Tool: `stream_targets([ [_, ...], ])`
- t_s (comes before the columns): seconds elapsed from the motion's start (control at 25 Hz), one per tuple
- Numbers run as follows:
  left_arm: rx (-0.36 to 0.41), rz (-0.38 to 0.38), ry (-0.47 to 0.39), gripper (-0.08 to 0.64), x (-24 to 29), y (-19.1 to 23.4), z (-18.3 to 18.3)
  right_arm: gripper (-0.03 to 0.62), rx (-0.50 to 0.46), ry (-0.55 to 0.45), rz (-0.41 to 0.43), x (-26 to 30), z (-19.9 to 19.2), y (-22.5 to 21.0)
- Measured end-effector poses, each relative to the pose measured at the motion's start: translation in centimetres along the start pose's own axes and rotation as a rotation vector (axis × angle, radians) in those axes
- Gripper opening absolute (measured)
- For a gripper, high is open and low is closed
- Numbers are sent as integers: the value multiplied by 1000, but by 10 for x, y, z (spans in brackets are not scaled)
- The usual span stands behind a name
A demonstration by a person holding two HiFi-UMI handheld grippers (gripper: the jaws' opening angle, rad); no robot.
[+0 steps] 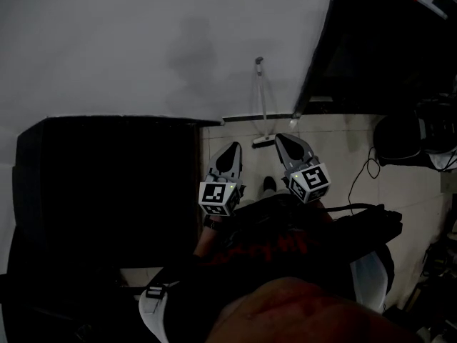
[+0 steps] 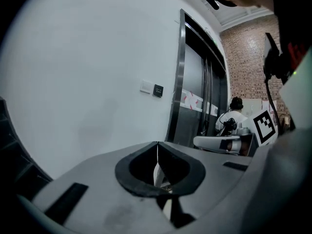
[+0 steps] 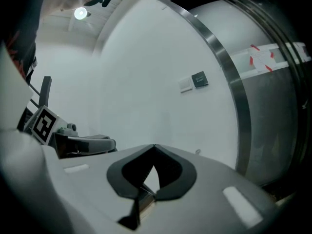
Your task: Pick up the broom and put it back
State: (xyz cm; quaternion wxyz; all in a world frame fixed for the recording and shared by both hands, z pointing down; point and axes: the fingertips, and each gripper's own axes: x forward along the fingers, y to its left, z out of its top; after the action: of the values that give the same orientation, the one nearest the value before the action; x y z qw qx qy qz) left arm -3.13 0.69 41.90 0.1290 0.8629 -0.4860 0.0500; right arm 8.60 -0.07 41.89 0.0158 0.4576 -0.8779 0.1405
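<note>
From the head view, the broom (image 1: pixel 261 98) leans upright against the white wall (image 1: pixel 143 48). Its head rests on the tiled floor (image 1: pixel 335 163), between a dark cabinet (image 1: pixel 107 191) and the dark lift door (image 1: pixel 378 48). The left tool (image 1: pixel 232 147) and the right tool (image 1: pixel 281 138) are held side by side in front of it, both pointing at the wall and both short of the broom. The right tool sits nearer the broom head. Neither touches anything.

In the left gripper view, the left tool (image 2: pixel 157 144) has its jaws closed tip to tip with nothing between them. The wall and the lift's metal frame (image 2: pixel 176 82) lie ahead. The broom cannot be made out here.

In the right gripper view, the right tool (image 3: pixel 154 147) is likewise closed and empty, facing bare wall beside the lift frame.

The step in hand looks like the approach. To do it well, one tool should spread its jaws before it arrives, since closed tips would only knock the thin handle sideways along the wall. It should come straight at the handle around mid-height and close squarely across it. The other tool can steady the handle lower down so the broom does not swing or scrape.
</note>
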Motion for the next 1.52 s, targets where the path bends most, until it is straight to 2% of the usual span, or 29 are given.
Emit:
stream_targets([
  [0.28, 1, -5, 41, 9, 34, 10, 4, 0, 1, -9, -46, 25, 15, -41],
  [0.56, 11, -28, 53, 9, 43, 31, 6, 0, -5, -3, -55, 50, 18, -38],
  [0.8, -4, -39, 76, 9, 41, 42, -2, 3, 43, -6, -50, 66, 18, -34],
  [0.84, -5, -40, 78, 9, 41, 44, -3, 28, 46, -7, -52, 69, 17, -34],
  [0.88, -6, -40, 81, 9, 41, 45, -5, 107, 53, -2, -57, 73, 15, -36],
  [0.92, -10, -39, 86, 9, 41, 47, -7, 138, 58, 7, -65, 76, 11, -39],
  [1.0, -21, -38, 98, 9, 39, 48, -11, 155, 59, 30, -88, 79, -1, -43],
  [1.24, -46, -1, 115, 9, 46, 72, -22, 287, 77, 98, -135, 112, -55, -72],
  [1.36, -93, 36, 153, 9, 44, 76, -42, 291, 81, 166, -140, 123, -98, -90],
  [1.52, -149, 99, 224, 9, 22, 82, -76, 265, 65, 281, -117, 136, -166, -99],
])
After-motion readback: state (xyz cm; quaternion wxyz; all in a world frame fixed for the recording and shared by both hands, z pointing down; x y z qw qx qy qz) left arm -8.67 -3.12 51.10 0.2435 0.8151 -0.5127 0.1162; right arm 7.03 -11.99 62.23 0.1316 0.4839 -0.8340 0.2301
